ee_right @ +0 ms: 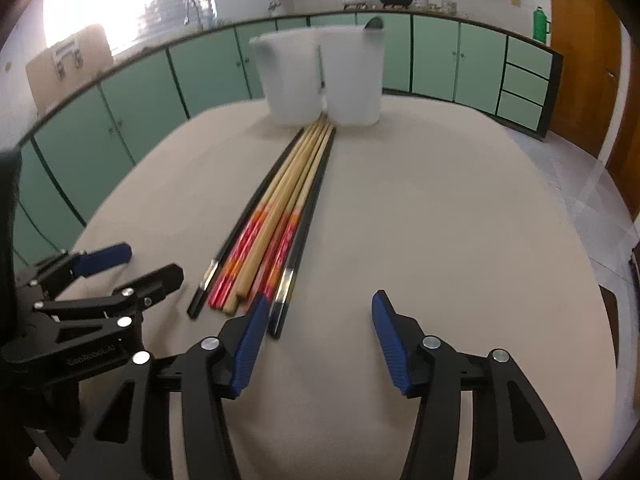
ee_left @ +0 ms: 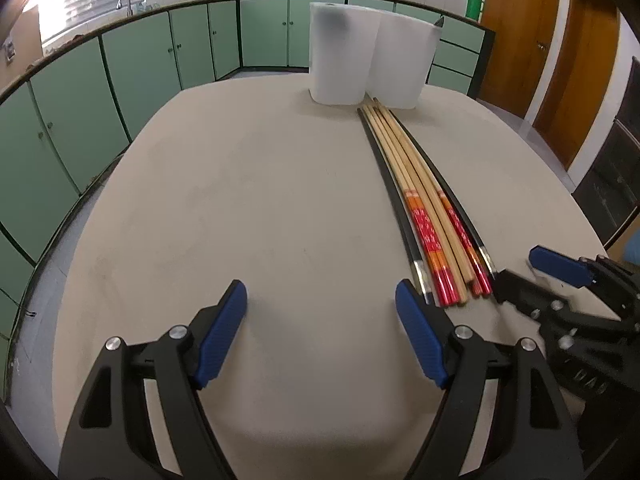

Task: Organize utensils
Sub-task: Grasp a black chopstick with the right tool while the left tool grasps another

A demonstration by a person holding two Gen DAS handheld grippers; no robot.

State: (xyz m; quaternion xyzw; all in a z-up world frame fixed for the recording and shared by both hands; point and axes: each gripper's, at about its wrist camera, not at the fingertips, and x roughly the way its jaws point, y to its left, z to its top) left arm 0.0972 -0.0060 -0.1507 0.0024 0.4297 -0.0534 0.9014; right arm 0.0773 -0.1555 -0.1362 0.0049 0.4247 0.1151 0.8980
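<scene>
**Utensil sorting: not yet begun**

The beige oval table (ee_right: pixel 440 220) carries two white translucent plastic cups (ee_right: pixel 320 80) at its far end. One loose bundle of chopsticks (ee_right: pixel 276 224), black, plain wood and red-patterned, lies before them, unsorted. The left gripper (ee_left: pixel 320 332) and right gripper (ee_right: pixel 316 336) both stand spread, empty, flanking the bundle's near ends. Judged: all sorting remains.

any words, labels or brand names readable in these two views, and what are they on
"GenRobot.AI": embossed on the black body of the left gripper, seen from the right wrist view; faint, so the reading is tentative.
Embossed letters on the right gripper in the left wrist view: too blurred to read.
White characters on the red ends of the chopsticks: too small to read.
Cardboard box markings: symbols only, no legible text.
White containers: no text visible.
</scene>
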